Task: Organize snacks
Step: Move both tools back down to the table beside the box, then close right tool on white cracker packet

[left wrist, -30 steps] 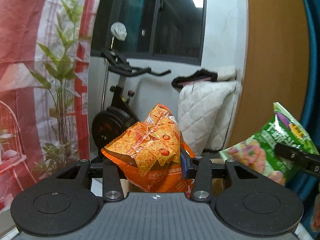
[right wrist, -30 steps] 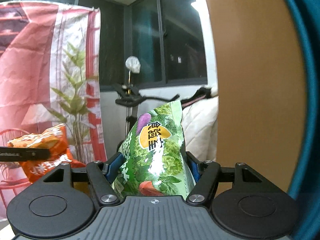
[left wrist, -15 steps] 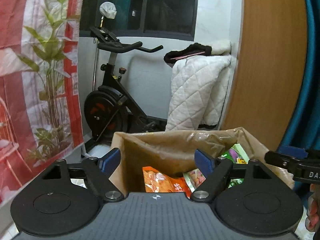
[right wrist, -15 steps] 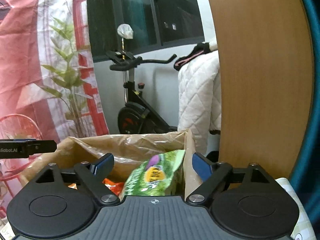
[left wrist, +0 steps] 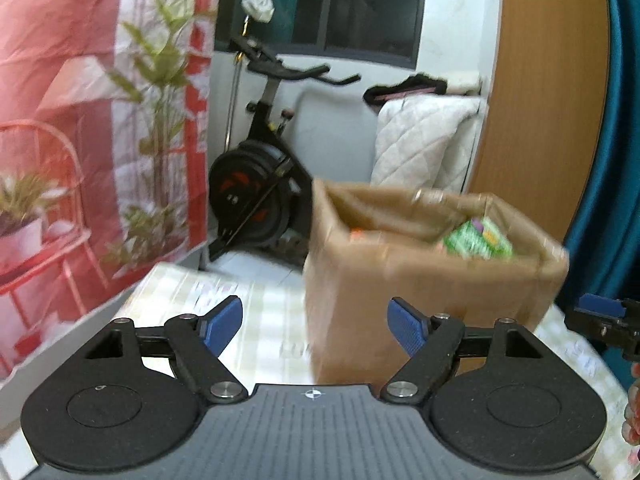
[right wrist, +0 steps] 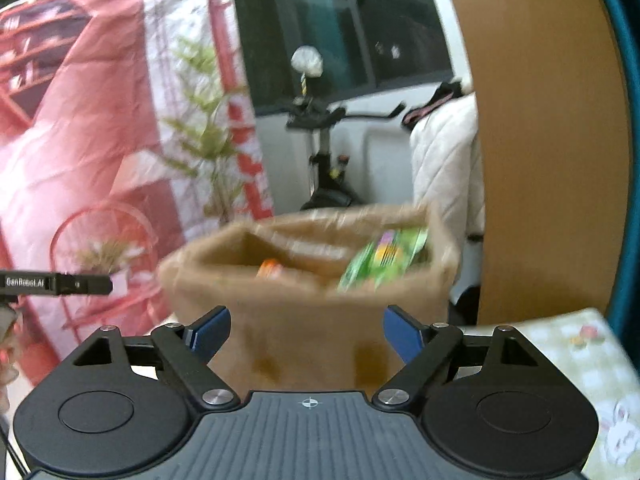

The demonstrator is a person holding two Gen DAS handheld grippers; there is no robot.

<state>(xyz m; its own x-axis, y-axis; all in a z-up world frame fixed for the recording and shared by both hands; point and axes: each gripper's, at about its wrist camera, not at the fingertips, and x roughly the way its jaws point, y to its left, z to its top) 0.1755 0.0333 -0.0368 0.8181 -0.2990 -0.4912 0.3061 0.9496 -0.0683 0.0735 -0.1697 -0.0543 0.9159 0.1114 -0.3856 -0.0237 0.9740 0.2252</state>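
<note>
A brown paper bag (left wrist: 420,280) stands open on the table; it also shows in the right wrist view (right wrist: 304,320). A green snack packet (left wrist: 478,238) leans inside at the right, also seen from the right wrist (right wrist: 380,260). An orange snack packet (right wrist: 269,268) lies low inside at the left, barely showing in the left wrist view (left wrist: 356,234). My left gripper (left wrist: 315,322) is open and empty, short of the bag's left front. My right gripper (right wrist: 306,328) is open and empty in front of the bag. Both views are blurred.
The table has a pale checked cloth (left wrist: 240,300) with a rabbit print (right wrist: 600,380). Behind stand an exercise bike (left wrist: 256,184), a white quilt (left wrist: 420,148), a wooden panel (left wrist: 540,120) and a red printed curtain (left wrist: 80,120). The right gripper's tip (left wrist: 604,320) shows at the right.
A second ago each gripper held a packet; both packets then dropped into the bag and the jaws opened. Since half a second ago both grippers have pulled back from the bag.
</note>
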